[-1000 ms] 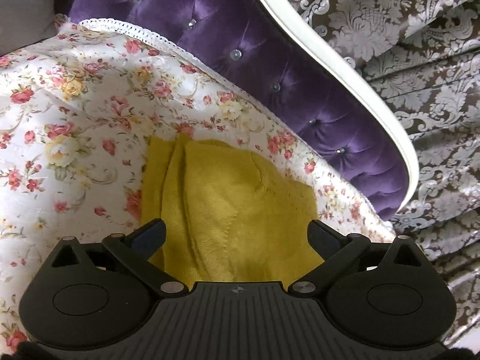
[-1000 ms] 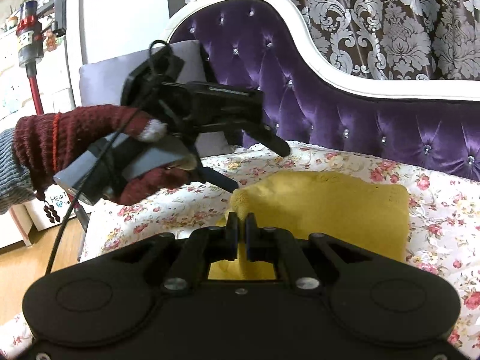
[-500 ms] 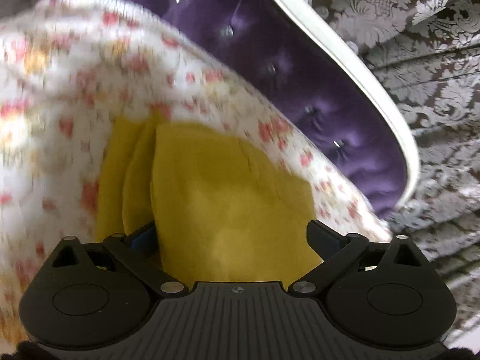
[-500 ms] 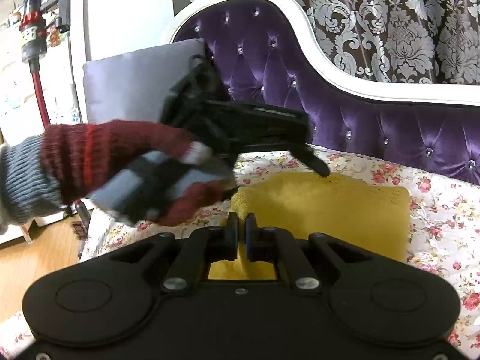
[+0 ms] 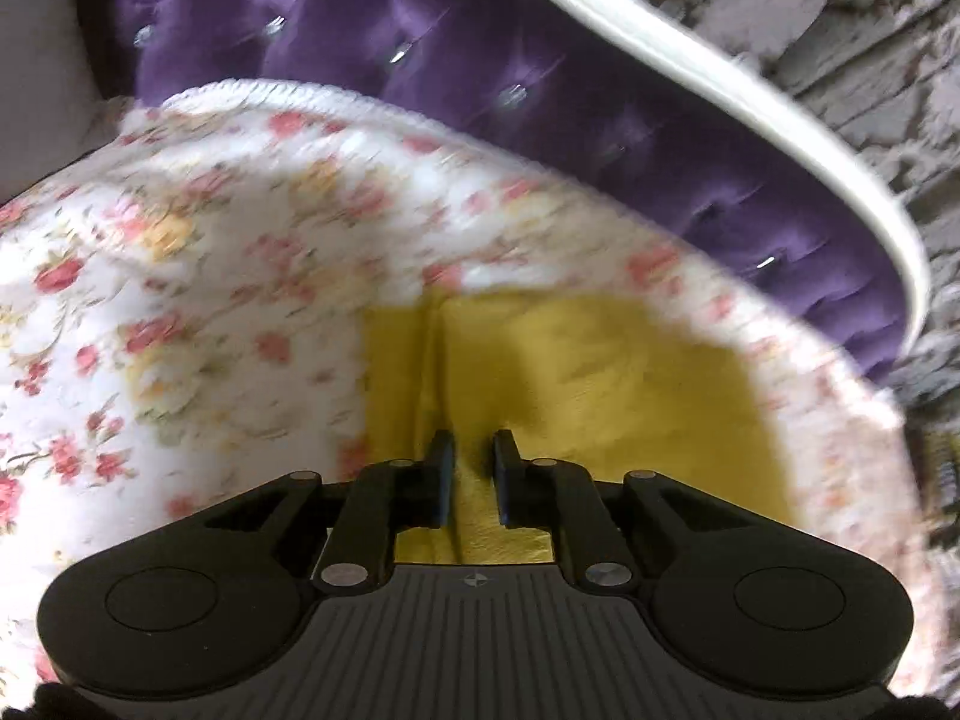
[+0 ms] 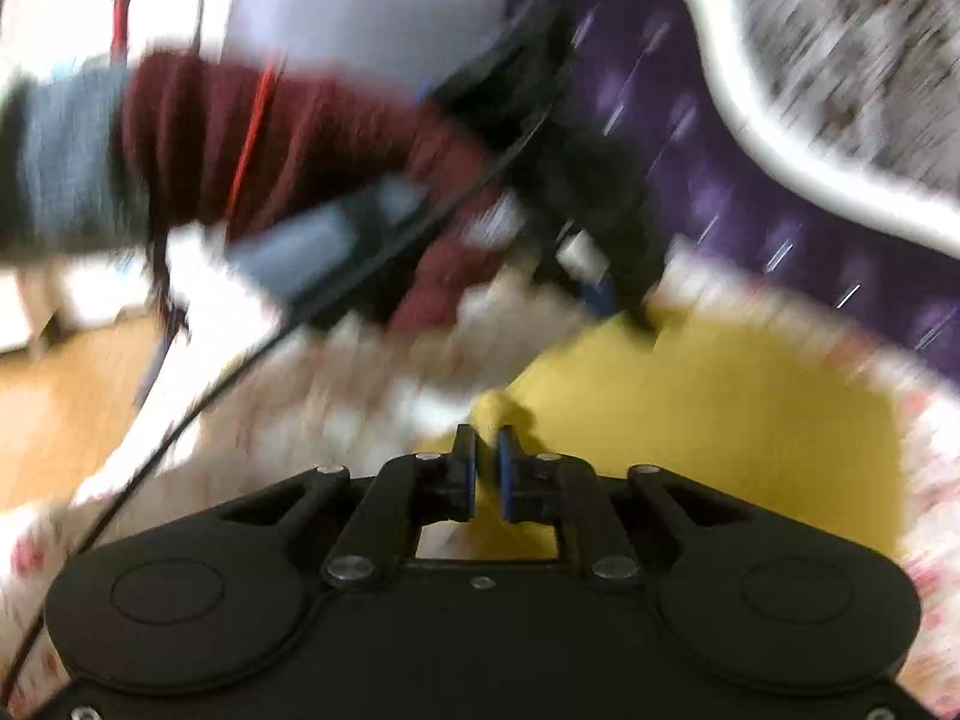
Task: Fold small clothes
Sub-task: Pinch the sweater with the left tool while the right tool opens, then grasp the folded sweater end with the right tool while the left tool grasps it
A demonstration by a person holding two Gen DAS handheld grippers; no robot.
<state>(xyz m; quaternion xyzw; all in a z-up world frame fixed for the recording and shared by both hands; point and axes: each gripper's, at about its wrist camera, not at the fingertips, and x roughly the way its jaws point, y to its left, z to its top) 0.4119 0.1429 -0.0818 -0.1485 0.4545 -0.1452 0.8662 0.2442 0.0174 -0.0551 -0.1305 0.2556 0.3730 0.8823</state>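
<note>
Yellow knit garment [image 5: 600, 372]: one | left hand-held gripper [image 5: 473, 450]: narrow, over fold | right hand-held gripper [image 6: 487, 441]: pinching corner

Black tool [image 6: 486, 450], blue pads; maroon knit glove [image 6: 288, 138], grey cuff.

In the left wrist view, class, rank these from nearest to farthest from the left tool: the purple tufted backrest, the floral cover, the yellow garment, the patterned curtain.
1. yellow garment: between the fingers of the left tool.
2. floral cover: under and around the garment, mostly left.
3. purple tufted backrest: behind the cover's far edge.
4. patterned curtain: beyond the white frame, upper right.
</note>
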